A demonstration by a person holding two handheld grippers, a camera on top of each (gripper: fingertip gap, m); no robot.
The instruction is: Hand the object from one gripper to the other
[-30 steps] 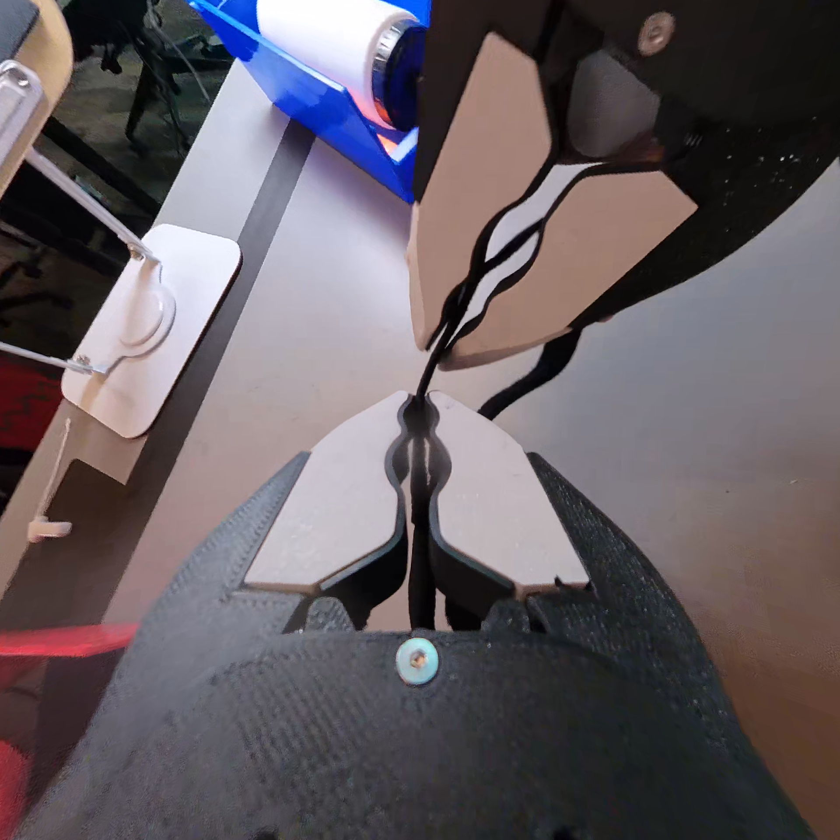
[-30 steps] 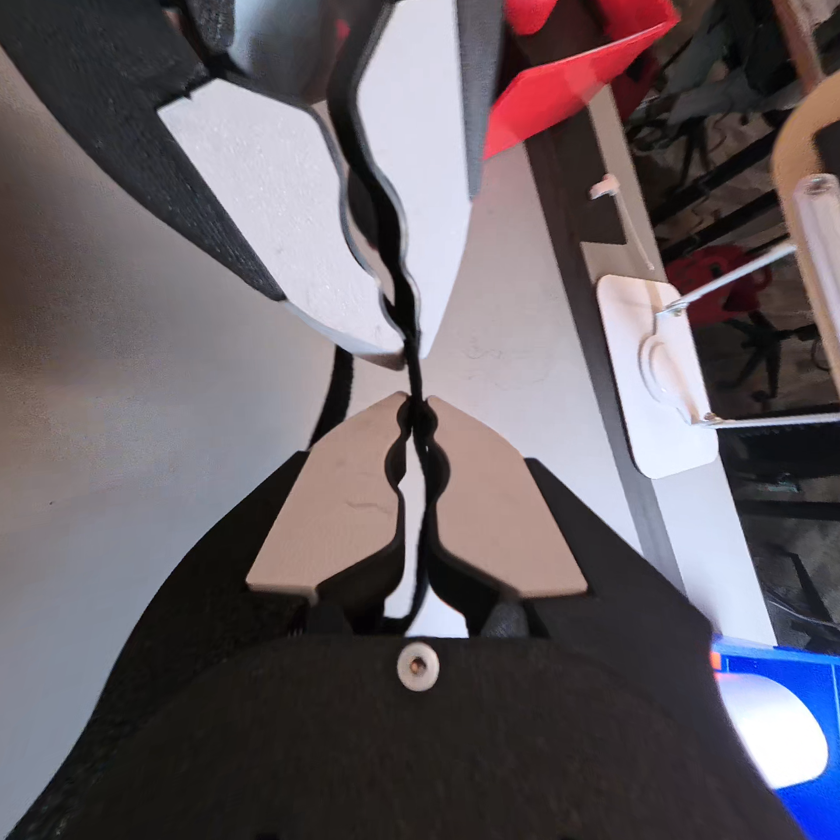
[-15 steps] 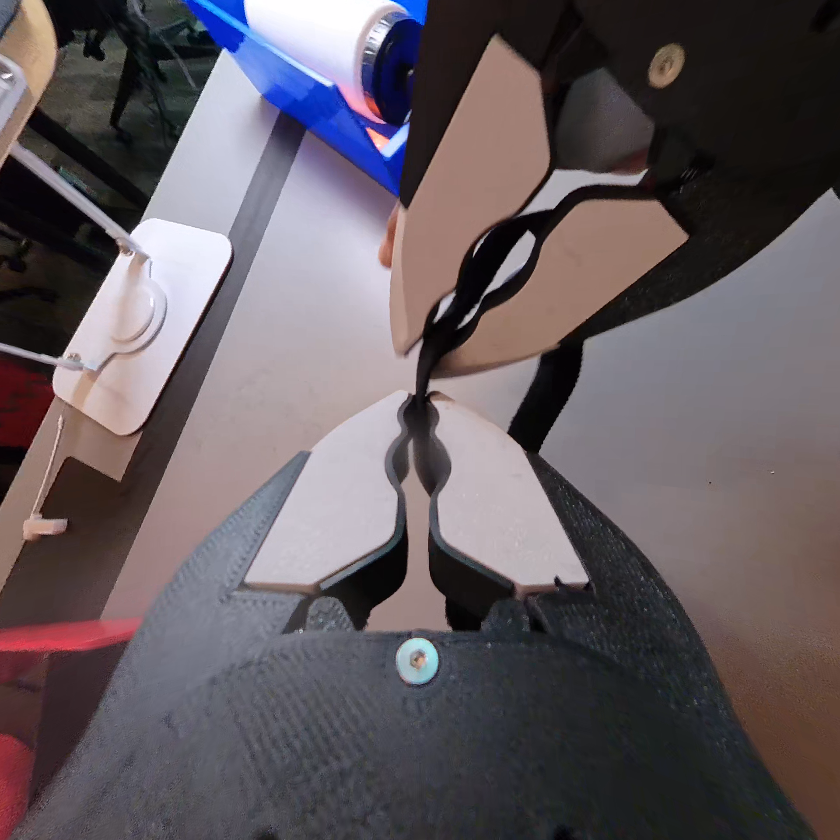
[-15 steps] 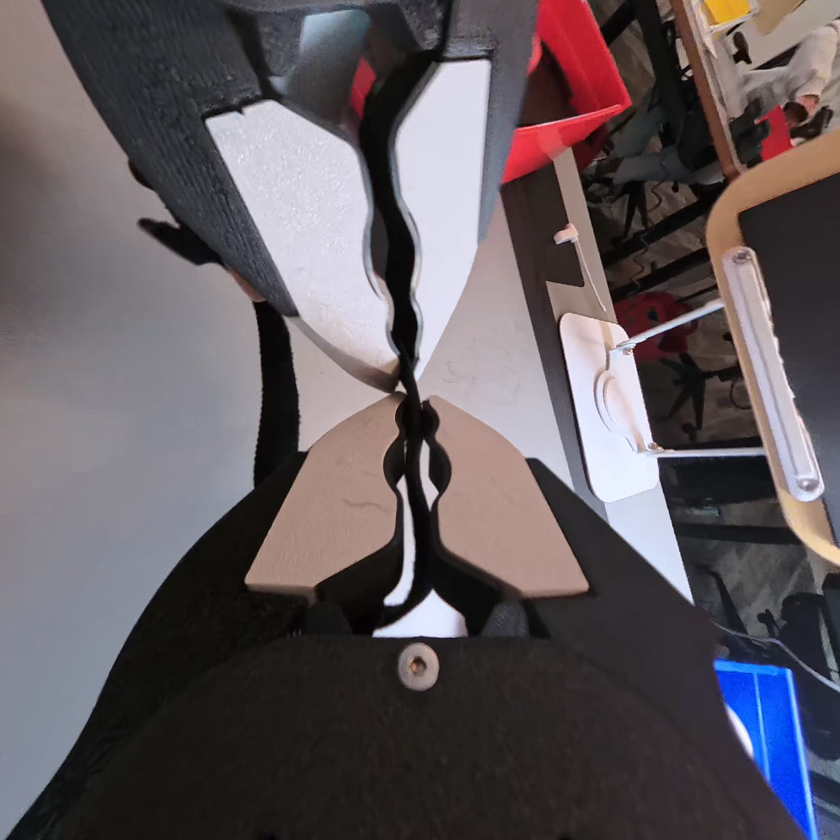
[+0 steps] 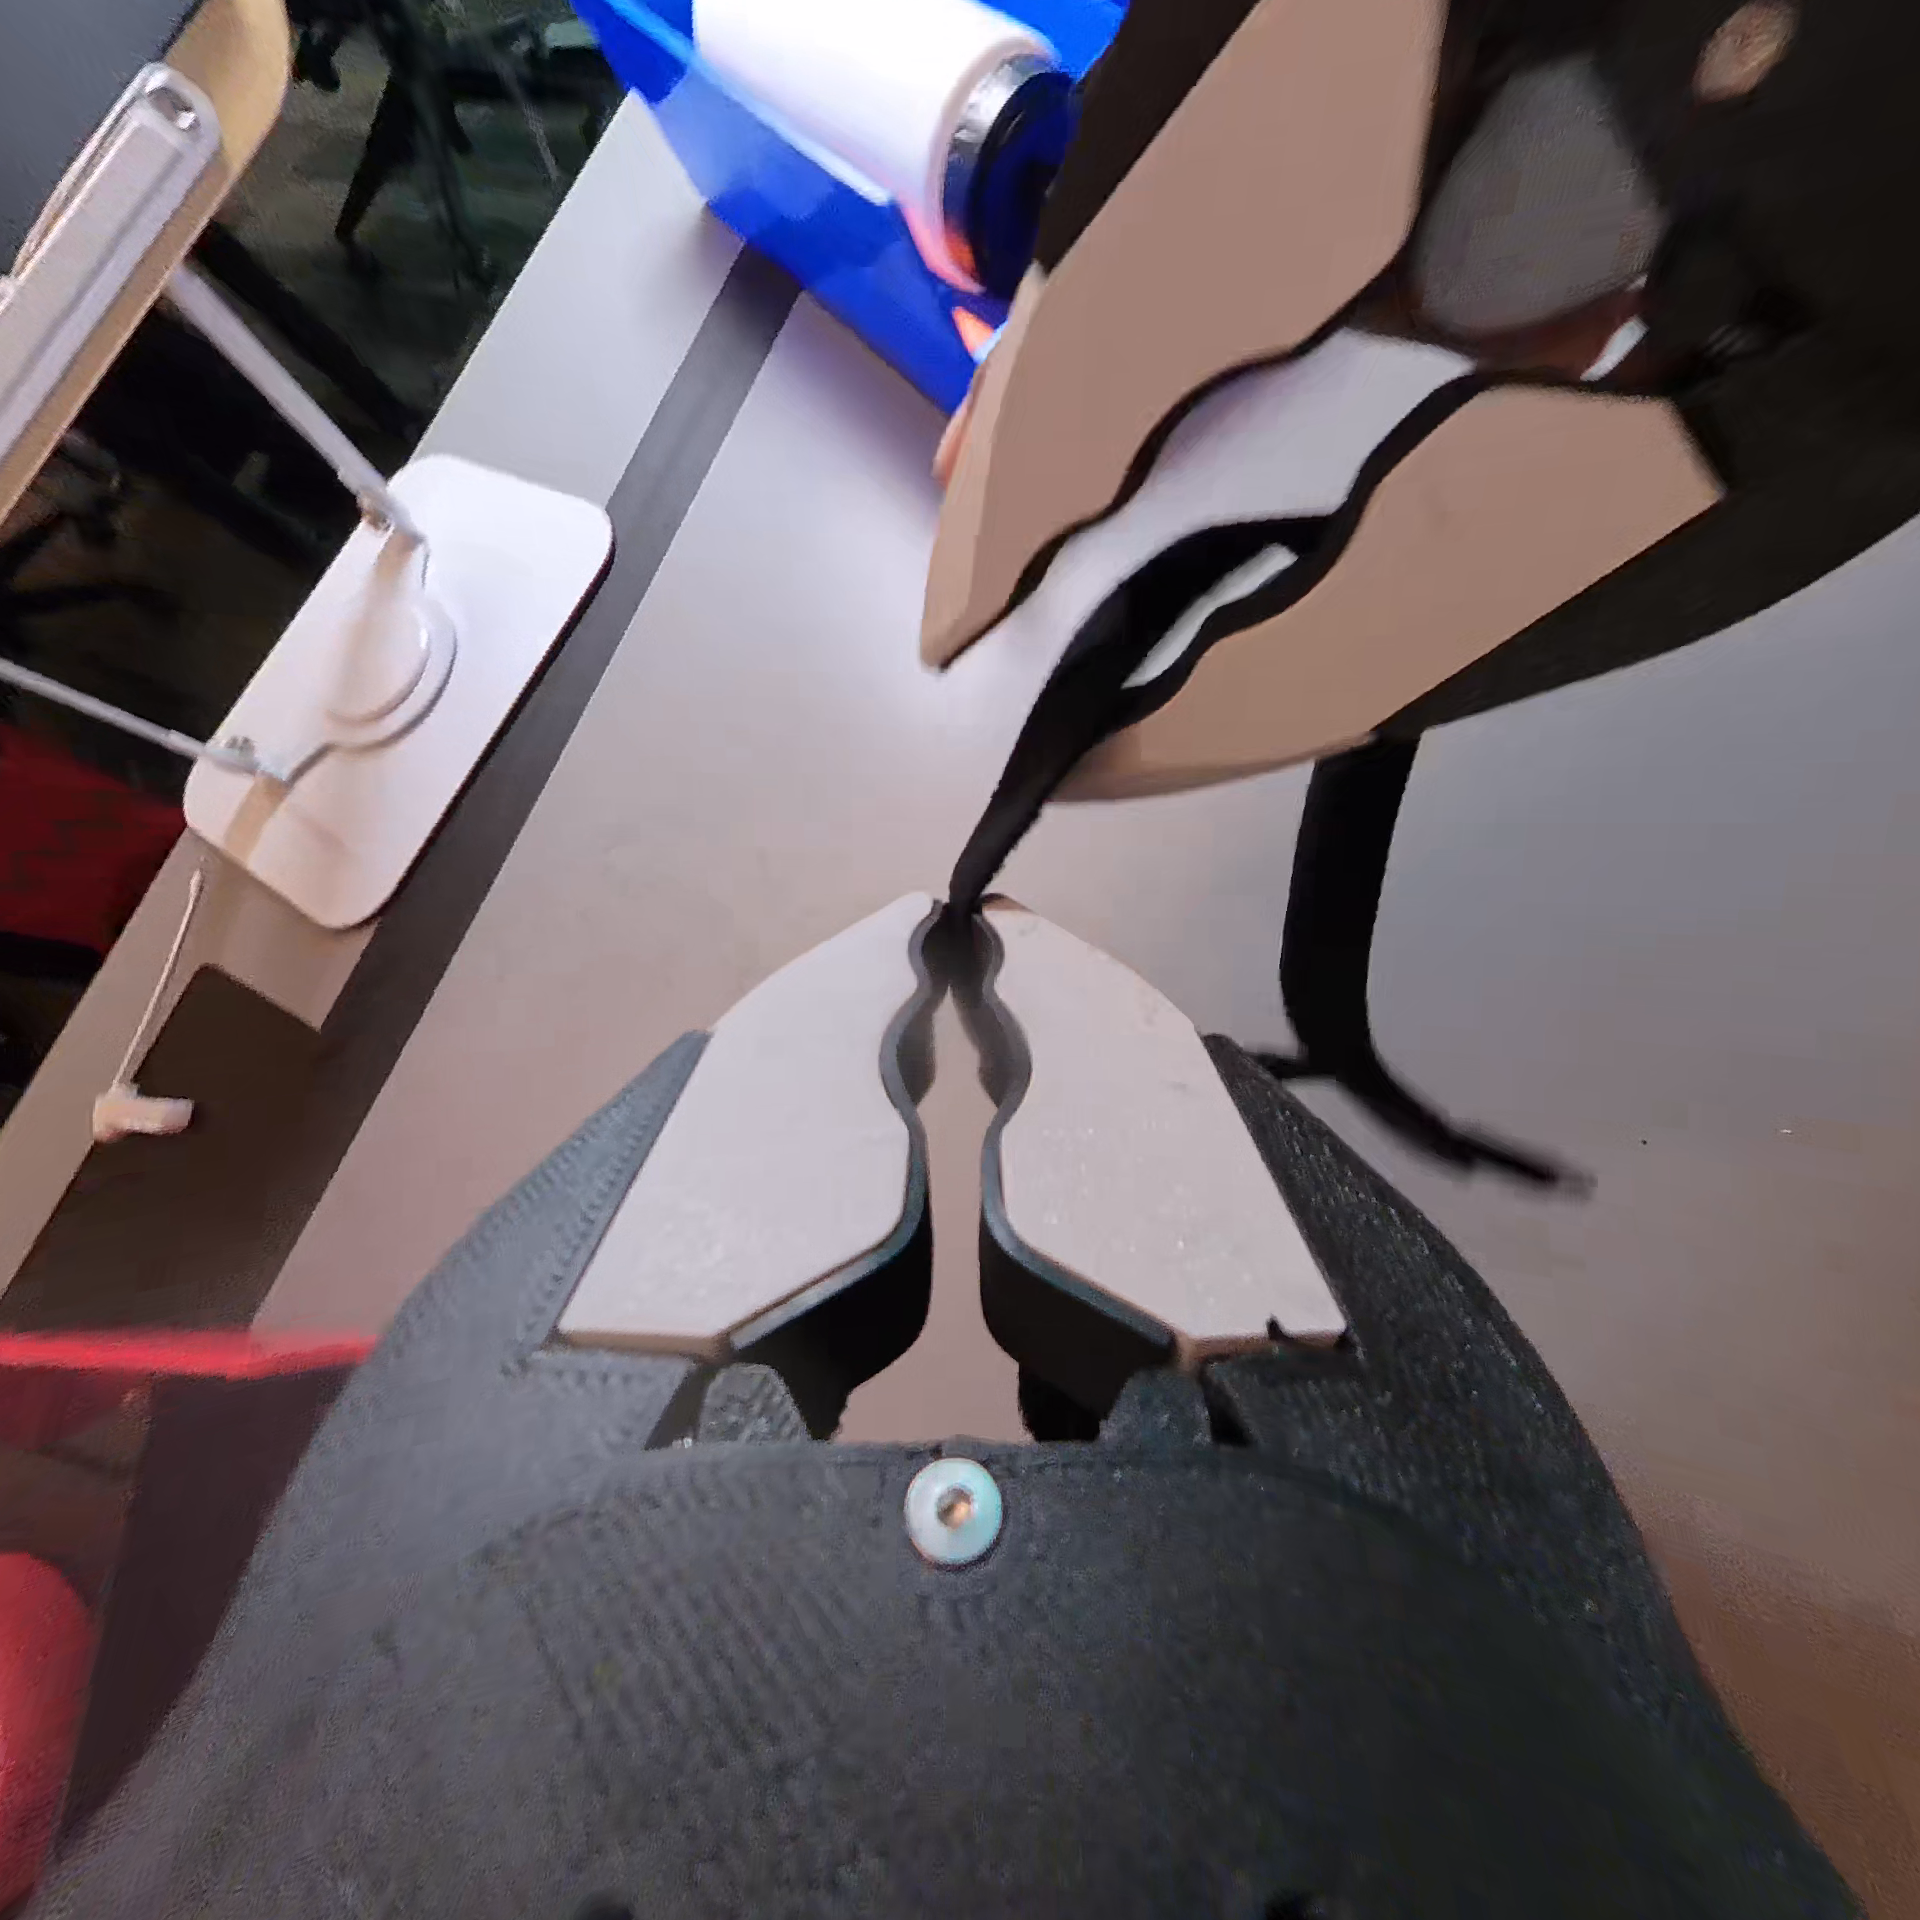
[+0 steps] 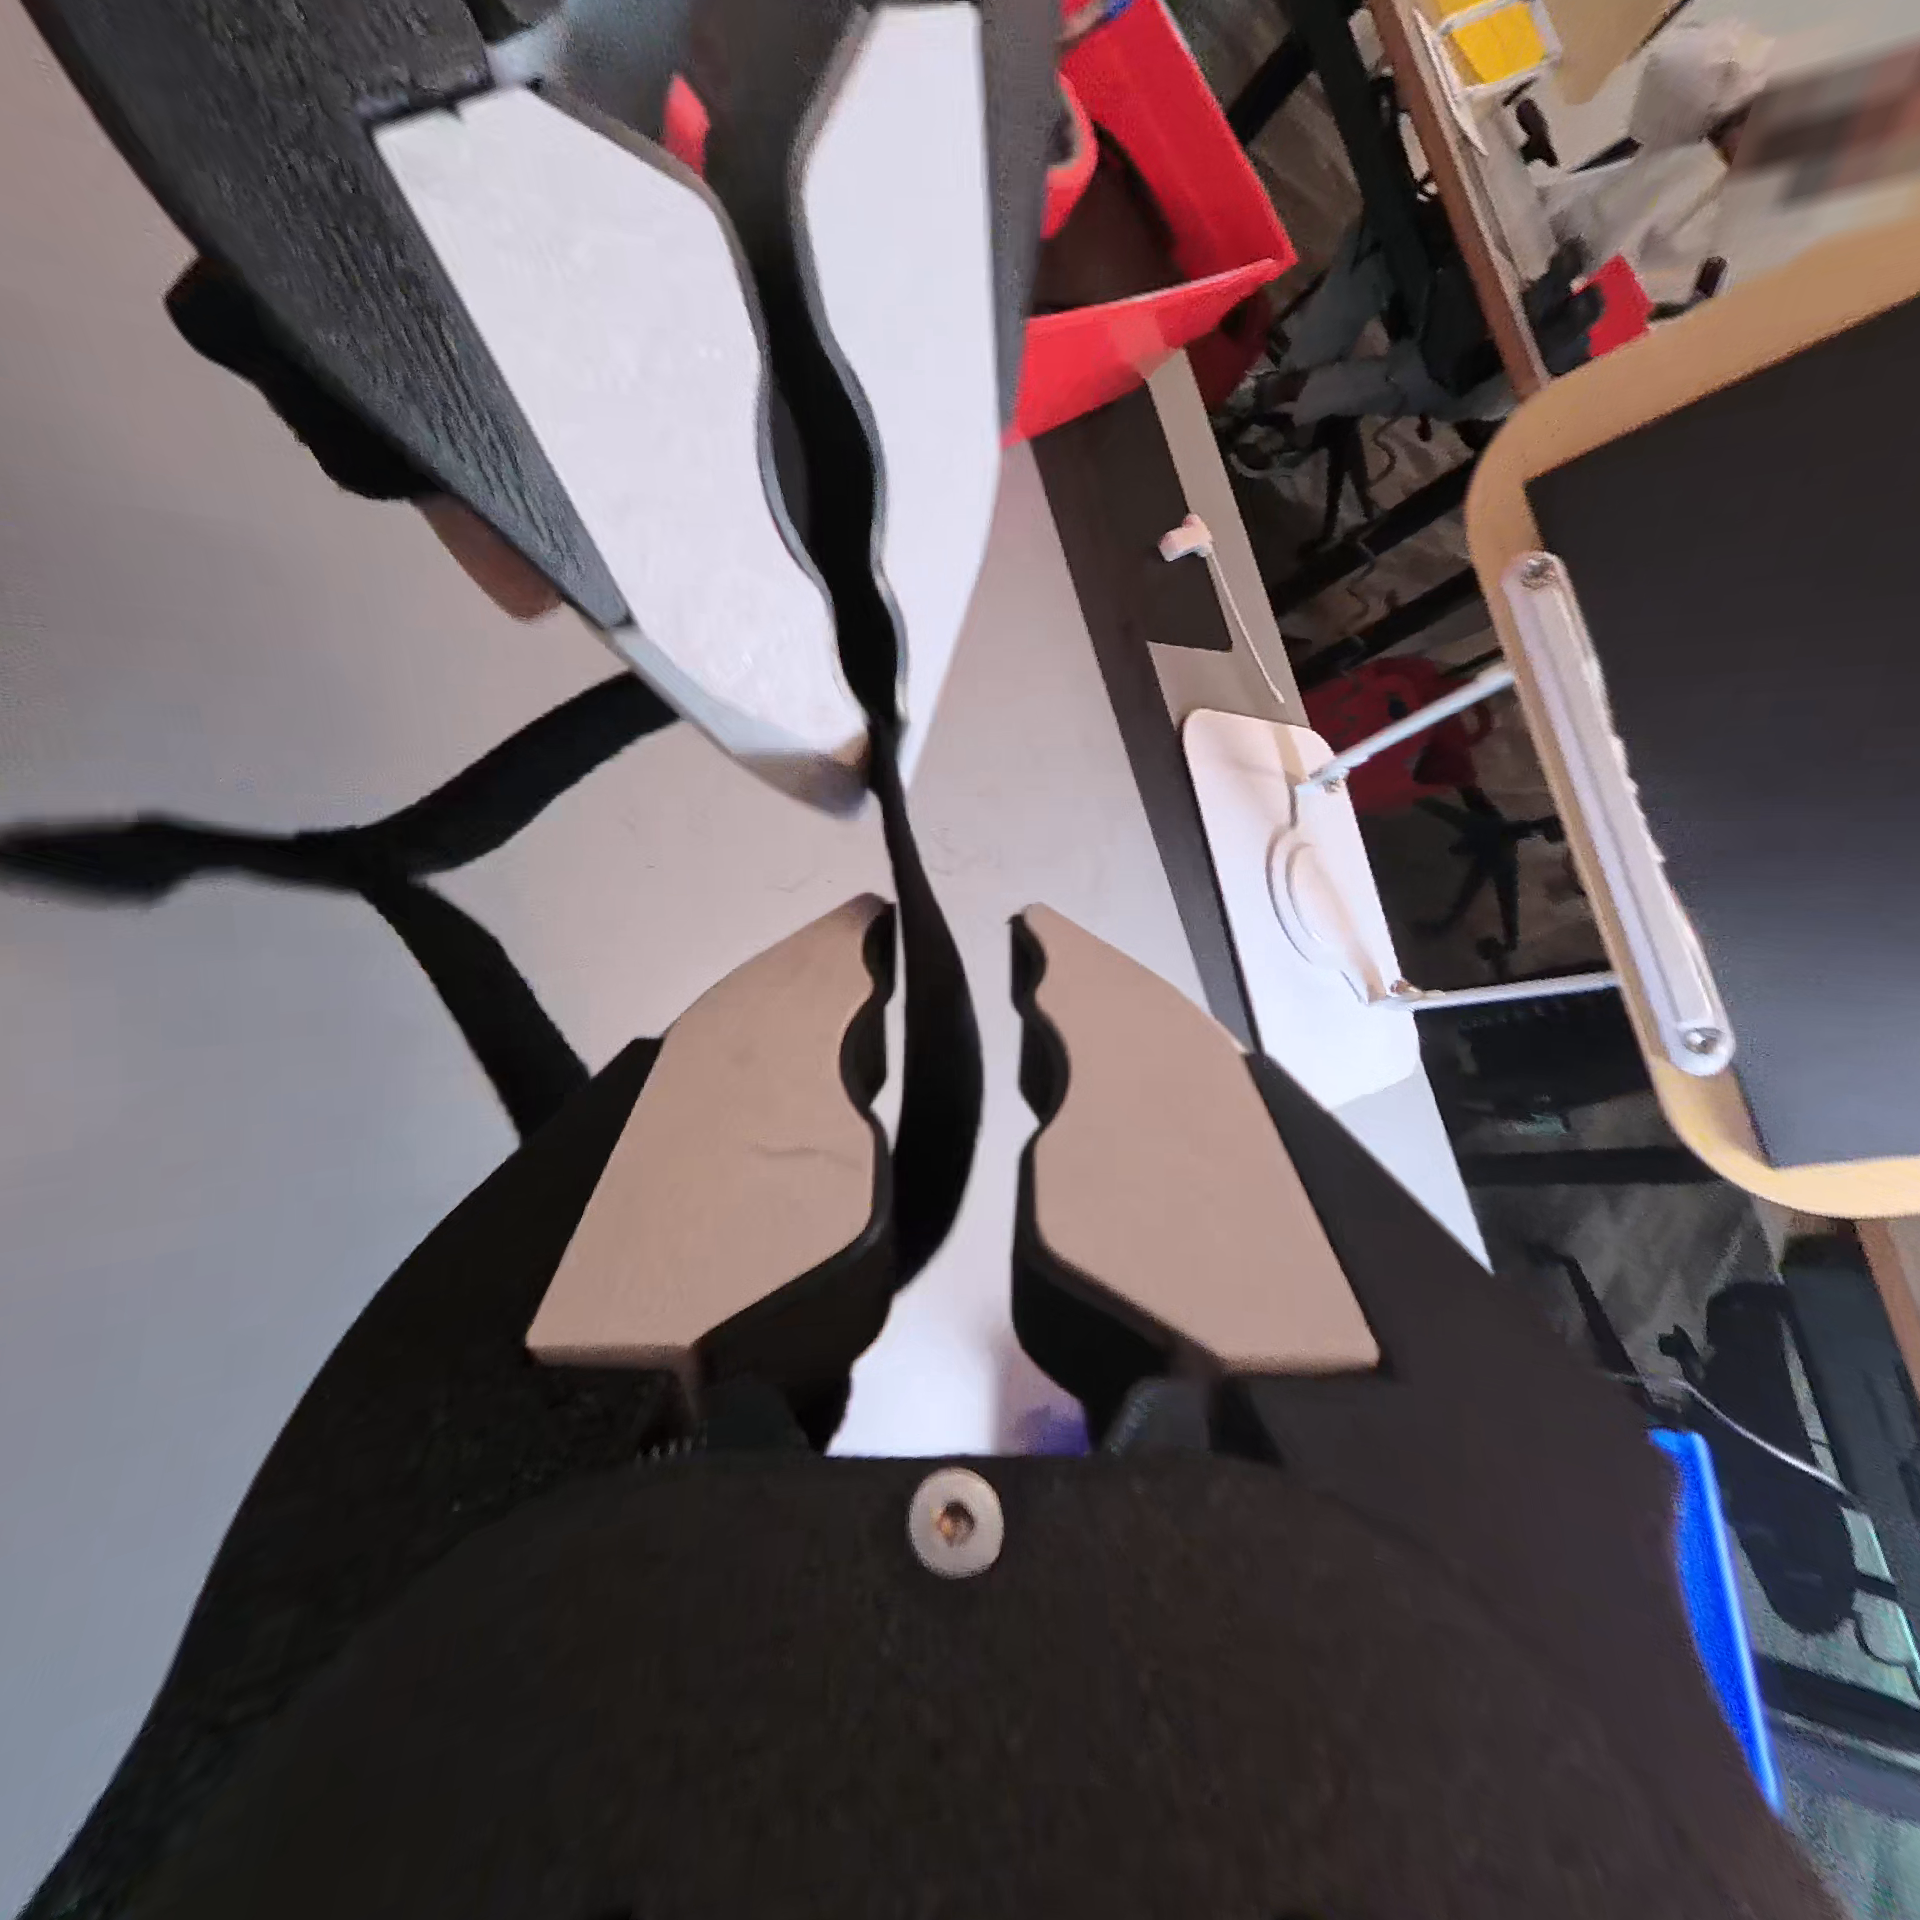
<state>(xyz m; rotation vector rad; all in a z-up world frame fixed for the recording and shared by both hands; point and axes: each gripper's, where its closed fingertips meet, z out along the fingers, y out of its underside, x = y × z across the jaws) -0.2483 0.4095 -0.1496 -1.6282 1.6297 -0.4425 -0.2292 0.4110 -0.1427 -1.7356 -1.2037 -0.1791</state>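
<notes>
Left wrist view takes in most of a grey table (image 5: 790, 727) with a dark strip along its far side. A blue bin (image 5: 831, 249) holding a white roll (image 5: 831, 94) sits at the back edge, a white lamp base (image 5: 416, 675) stands by the strip, and a corner of a red bin (image 5: 156, 1361) shows at the near left.

Above the table the two tools meet tip to tip. The left gripper (image 5: 961, 909) has its jaws pressed together on a black strap (image 5: 997, 831), pinching it right at the tips. The right gripper (image 6: 954, 914) has its jaws parted, with a clear gap on either side of the strap lying between them; it grips nothing.

From the right wrist view, the strap runs straight ahead out of the right gripper's gap into the left gripper's clamped tips, so its long axis lies along the line joining the two tools. A free length loops away and hangs toward the table, ending in a frayed-looking tail (image 5: 1455, 1132).

Judging by this, the hand-over has passed to the left gripper. The coming move likely turns on drawing the right gripper back along the strap's axis, since a sideways pull could snag the strap on the wavy inner edges of its fingers (image 6: 727, 1122).
</notes>
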